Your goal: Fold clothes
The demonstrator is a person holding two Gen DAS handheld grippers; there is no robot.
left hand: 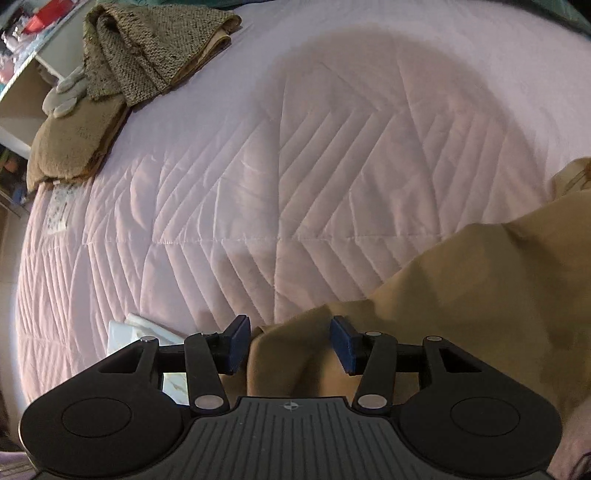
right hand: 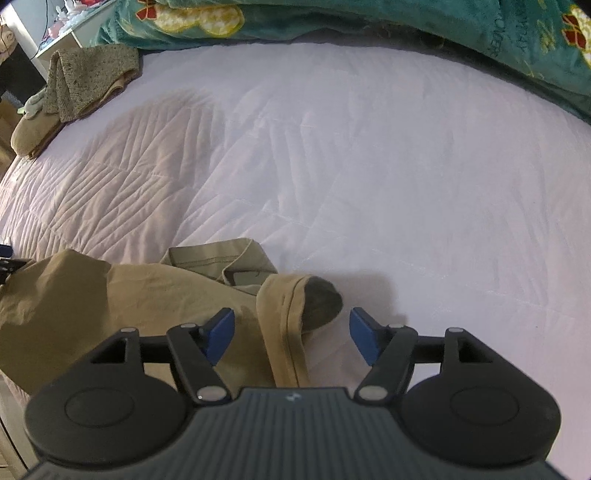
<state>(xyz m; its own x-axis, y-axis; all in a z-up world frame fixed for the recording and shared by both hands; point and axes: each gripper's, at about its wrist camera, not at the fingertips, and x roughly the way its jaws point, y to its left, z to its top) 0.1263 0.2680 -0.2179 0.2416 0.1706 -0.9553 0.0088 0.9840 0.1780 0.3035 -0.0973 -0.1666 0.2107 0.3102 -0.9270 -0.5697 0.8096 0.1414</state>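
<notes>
Here your left gripper (left hand: pixel 289 343) stands open, its blue pads either side of a raised fold of the tan garment (left hand: pixel 461 295), and neither pad presses on the cloth. Your right gripper (right hand: pixel 291 334) is also spread wide, over a tan sleeve (right hand: pixel 284 325) with a dark inside at its cuff; the sleeve lies between the pads, apart from both. No earlier picture shows how the jaws moved.

The garment lies crumpled on the bed (left hand: pixel 258 166) at the near edge, spread between your two grippers. Its lower part is cut off behind both gripper bodies, so you cannot see how far it hangs toward you. A stitched hem and a small label patch (right hand: pixel 243 277) show in the right wrist view; what is printed there is too small to tell. A pale flat thing (left hand: pixel 147 328) beside the left finger is mostly hidden.

Beyond the garment the pink quilted cover is bare across its middle. At the far left corner sit a folded knit piece (left hand: pixel 147 55) on a brown pile (left hand: pixel 74 147); a teal blanket (right hand: pixel 369 22) runs along the far edge.
</notes>
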